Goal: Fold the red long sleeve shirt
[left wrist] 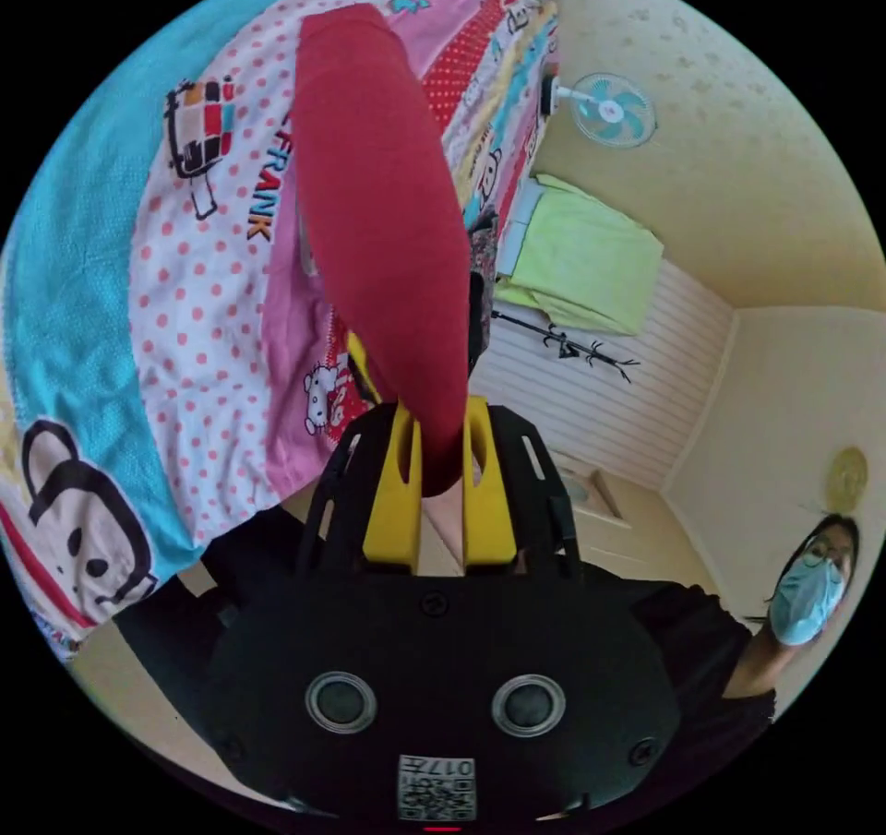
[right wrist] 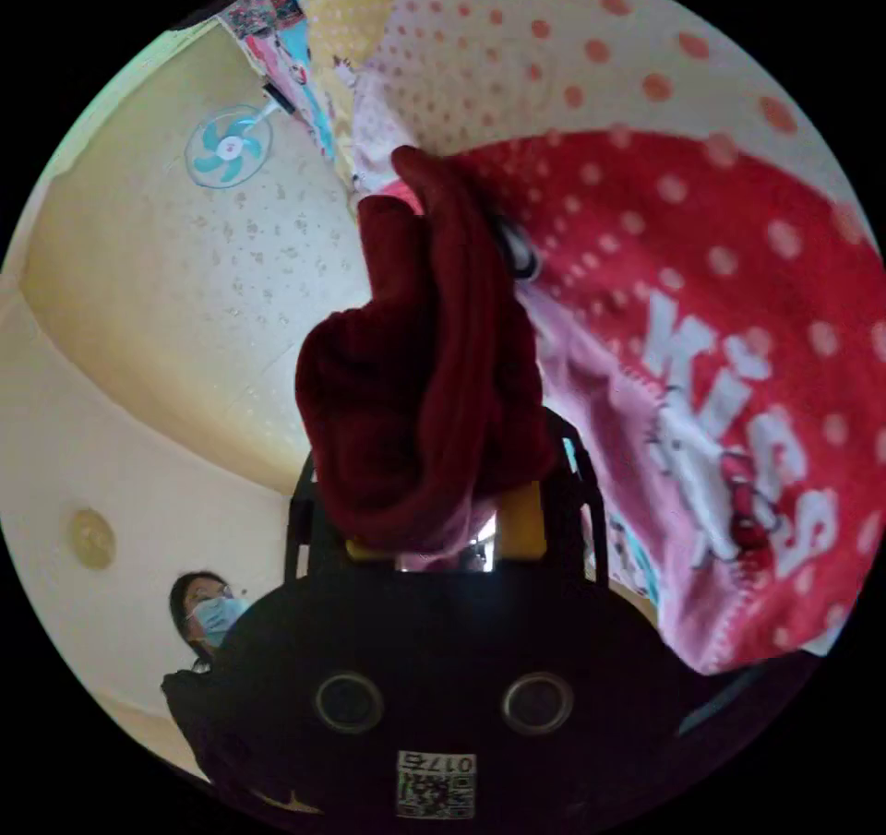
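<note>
Patterned cartoon-print bedspread point(left wrist: 185, 254) backs both views; soft red knit long sleeve shirt point(left wrist: 383, 226) hangs clear of it, held between both claws. Shirt looks light, limp, not slippery — best taken at cuff or hem edge. Left gripper point(left wrist: 440, 494) pinches one long flat red strip, jaws closed on it. Right gripper point(right wrist: 443, 540) carries bunched wad — jaws buried, clamp cannot tell
</note>
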`<state>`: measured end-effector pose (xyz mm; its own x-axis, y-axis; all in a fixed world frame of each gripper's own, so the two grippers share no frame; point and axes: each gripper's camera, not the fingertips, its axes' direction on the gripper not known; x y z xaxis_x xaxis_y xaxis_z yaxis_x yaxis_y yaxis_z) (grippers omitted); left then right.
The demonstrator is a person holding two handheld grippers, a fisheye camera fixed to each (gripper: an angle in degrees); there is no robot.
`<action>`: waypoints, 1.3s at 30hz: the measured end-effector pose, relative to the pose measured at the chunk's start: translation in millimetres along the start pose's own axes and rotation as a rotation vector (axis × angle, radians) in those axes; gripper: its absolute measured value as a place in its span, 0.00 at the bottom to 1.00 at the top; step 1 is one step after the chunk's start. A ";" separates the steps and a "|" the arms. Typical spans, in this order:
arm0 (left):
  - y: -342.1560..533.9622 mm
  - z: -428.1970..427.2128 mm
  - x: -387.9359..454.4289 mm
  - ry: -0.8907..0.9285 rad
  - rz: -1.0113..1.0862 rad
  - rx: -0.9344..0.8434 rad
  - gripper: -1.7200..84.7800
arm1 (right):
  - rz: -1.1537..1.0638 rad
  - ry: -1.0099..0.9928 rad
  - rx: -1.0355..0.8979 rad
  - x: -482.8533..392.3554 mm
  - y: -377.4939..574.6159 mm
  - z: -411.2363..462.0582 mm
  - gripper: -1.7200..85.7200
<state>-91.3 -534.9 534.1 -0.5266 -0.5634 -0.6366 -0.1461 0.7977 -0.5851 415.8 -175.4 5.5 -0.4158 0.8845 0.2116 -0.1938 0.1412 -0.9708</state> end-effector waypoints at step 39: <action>152.3 -91.3 52.2 -0.547 -0.140 0.176 0.01 | -0.456 1.478 0.186 -253.9 104.3 -30.6 0.07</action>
<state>-217.5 -423.2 457.6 0.0028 -0.7272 -0.6864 -0.0177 0.6862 -0.7272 528.4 -371.6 -153.0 0.8974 0.4355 0.0709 -0.2050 0.5540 -0.8068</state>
